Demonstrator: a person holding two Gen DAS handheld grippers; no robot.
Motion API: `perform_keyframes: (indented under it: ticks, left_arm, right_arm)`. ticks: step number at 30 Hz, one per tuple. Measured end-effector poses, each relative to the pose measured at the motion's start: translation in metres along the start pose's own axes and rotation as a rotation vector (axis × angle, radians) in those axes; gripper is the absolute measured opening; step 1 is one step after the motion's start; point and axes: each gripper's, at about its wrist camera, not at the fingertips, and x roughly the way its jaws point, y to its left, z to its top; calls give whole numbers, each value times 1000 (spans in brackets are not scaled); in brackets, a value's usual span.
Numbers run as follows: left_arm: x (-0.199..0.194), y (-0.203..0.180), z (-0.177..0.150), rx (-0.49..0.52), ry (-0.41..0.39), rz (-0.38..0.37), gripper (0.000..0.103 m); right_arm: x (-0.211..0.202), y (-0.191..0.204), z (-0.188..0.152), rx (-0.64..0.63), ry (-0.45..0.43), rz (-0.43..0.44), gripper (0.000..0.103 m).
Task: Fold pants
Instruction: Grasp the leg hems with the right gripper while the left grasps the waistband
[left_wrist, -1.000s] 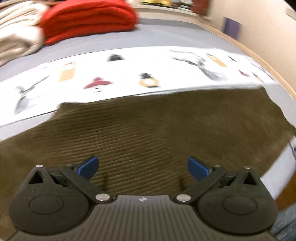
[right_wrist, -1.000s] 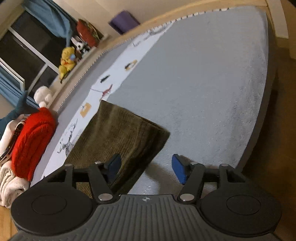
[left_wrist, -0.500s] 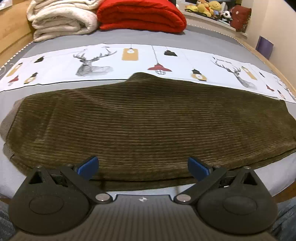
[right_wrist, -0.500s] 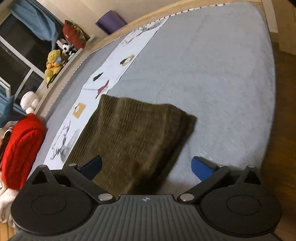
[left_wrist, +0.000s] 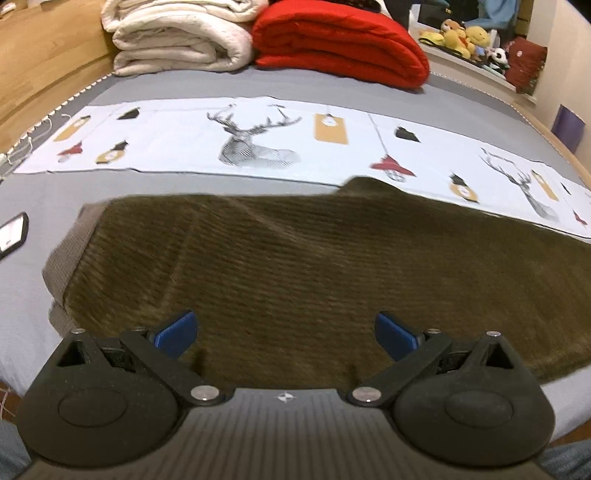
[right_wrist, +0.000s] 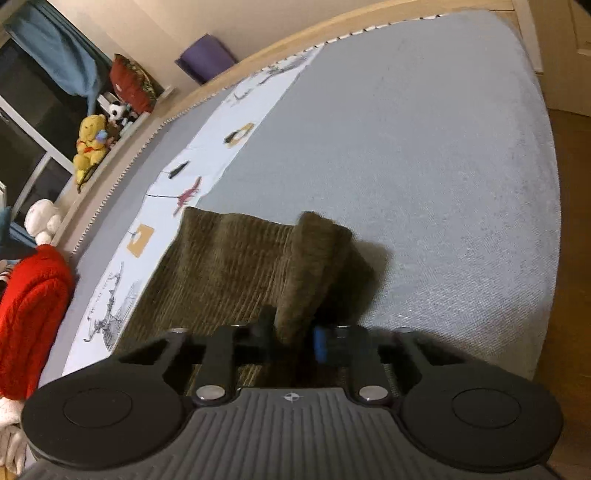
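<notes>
Olive-brown corduroy pants (left_wrist: 295, 266) lie spread across the grey bed, waistband end at the left with a lighter grey-brown lining (left_wrist: 62, 258) showing. My left gripper (left_wrist: 284, 334) is open and empty, hovering over the near edge of the pants. In the right wrist view the leg end of the pants (right_wrist: 236, 266) lies on the bed, and my right gripper (right_wrist: 293, 336) is shut on a raised fold of the pants' corner (right_wrist: 314, 251), lifting it a little.
A white printed runner (left_wrist: 258, 140) lies beyond the pants. Folded white (left_wrist: 177, 37) and red blankets (left_wrist: 340, 40) sit at the head. A phone (left_wrist: 13, 234) lies at the left. Plush toys (right_wrist: 90, 146) line the window ledge. The bed's edge (right_wrist: 546, 295) is at right.
My right gripper has closed on the pants' leg-end corner and raised it. My left gripper has swung left toward the waistband end, still open.
</notes>
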Motion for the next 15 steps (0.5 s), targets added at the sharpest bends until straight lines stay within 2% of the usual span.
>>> perform_keyframes:
  ticks: [4,7,10,15]
  left_arm:
    - [7,20,18,4,-30,34,103]
    - [20,37,34,-2,-9,89,103]
    - [30,54,47,-16,8,107,103]
    - [40,92,55,-126,55,85,103]
  right_arm:
    - [-12,17,-3,-60,-34,5,16]
    - [-21,31,-3,-112,-44,21,16]
    - [-22,46,-4,-166,-47,-20,16]
    - [-17,61,-12,-237,-65,-102,16]
